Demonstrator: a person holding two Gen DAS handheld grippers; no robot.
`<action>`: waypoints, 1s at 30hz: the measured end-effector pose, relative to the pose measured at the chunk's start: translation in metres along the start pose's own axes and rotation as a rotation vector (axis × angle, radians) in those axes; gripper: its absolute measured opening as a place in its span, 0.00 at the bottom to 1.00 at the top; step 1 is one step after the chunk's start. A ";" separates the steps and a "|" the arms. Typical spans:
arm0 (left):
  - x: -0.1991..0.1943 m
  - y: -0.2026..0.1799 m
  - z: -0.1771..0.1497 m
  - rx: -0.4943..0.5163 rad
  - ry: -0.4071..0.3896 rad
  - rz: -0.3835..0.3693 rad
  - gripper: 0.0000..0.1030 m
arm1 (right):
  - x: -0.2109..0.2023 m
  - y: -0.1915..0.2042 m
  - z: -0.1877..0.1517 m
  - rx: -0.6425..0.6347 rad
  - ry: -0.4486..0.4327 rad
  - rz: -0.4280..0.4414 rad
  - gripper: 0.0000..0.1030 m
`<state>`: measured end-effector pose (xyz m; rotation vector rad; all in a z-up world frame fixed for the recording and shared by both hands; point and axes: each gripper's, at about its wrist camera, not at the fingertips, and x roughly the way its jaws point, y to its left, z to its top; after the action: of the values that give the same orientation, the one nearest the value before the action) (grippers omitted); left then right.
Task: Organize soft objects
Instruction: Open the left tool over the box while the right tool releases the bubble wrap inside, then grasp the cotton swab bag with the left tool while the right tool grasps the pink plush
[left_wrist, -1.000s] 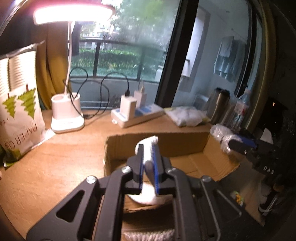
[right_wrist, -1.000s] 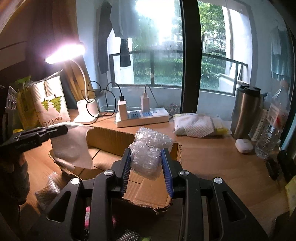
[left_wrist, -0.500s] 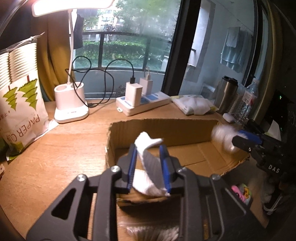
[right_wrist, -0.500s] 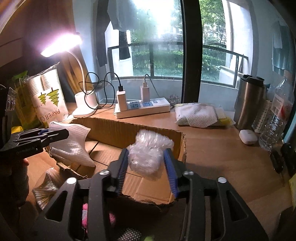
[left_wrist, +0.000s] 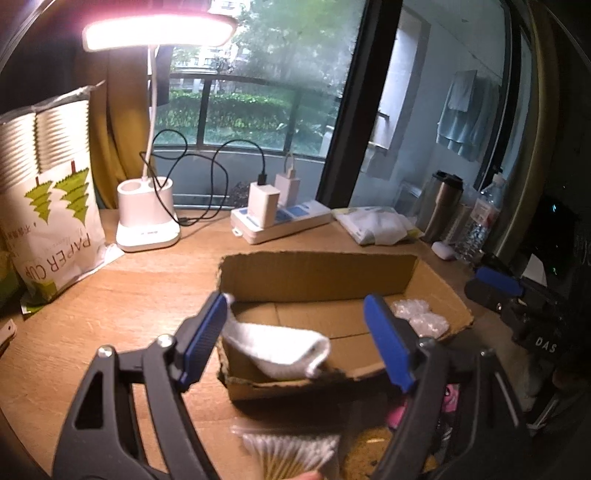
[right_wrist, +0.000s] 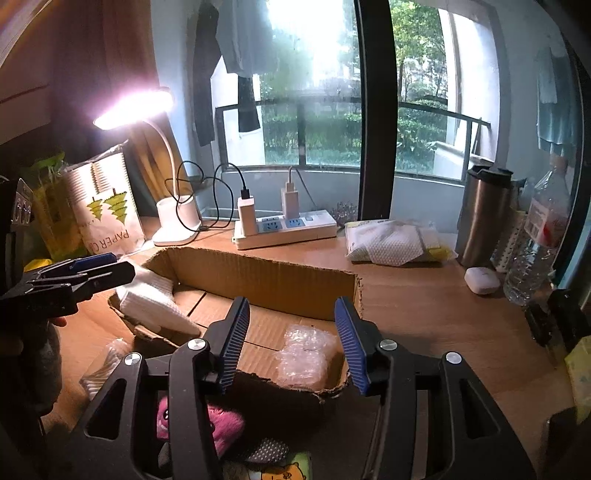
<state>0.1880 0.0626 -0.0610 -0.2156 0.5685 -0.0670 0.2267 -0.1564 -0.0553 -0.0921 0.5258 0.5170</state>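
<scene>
**Both grippers standing wide over the box, their loads lying inside**

The left gripper (left_wrist: 295, 334) is hanging with its blue-padded fingers (left_wrist: 201, 338) spread wide and gripping nothing. Between them, closer to the left pad, the folded white knitted cloth (left_wrist: 280, 349) is lying in the shallow brown cardboard box (left_wrist: 317, 271), draped over the box's near-left wall. It is looking limp and light (a judgement from how it is sagging), so it will likely fold wherever it is pinched; taking it across the thick folded middle should be keeping it from unrolling.

The right gripper (right_wrist: 291, 345) is likewise hanging with its jaws released and nothing in them. Just beyond the fingertips, nearer the right pad, the crumpled wad of clear bubble wrap (right_wrist: 304, 354) is resting on the box floor by the near wall. It is probably springy, slippery and almost weightless, so a squeeze through its bulk will be holding better than a pinch at an edge.

Below the right fingers, outside the box, a fluffy pink plush item (right_wrist: 207, 424) is lying; below the left fingers a clear packet of cotton swabs (left_wrist: 291, 452) is waiting.
</scene>
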 end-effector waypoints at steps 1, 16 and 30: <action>-0.003 -0.002 0.000 0.005 -0.002 -0.004 0.76 | -0.003 0.000 0.000 0.000 -0.005 -0.001 0.50; -0.047 -0.015 -0.004 0.028 -0.059 -0.020 0.76 | -0.044 0.003 -0.001 -0.008 -0.050 -0.015 0.50; -0.067 -0.016 -0.025 0.043 -0.039 -0.008 0.76 | -0.064 0.007 -0.012 -0.013 -0.050 -0.018 0.58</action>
<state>0.1182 0.0509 -0.0433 -0.1772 0.5264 -0.0828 0.1705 -0.1812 -0.0328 -0.0960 0.4725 0.5039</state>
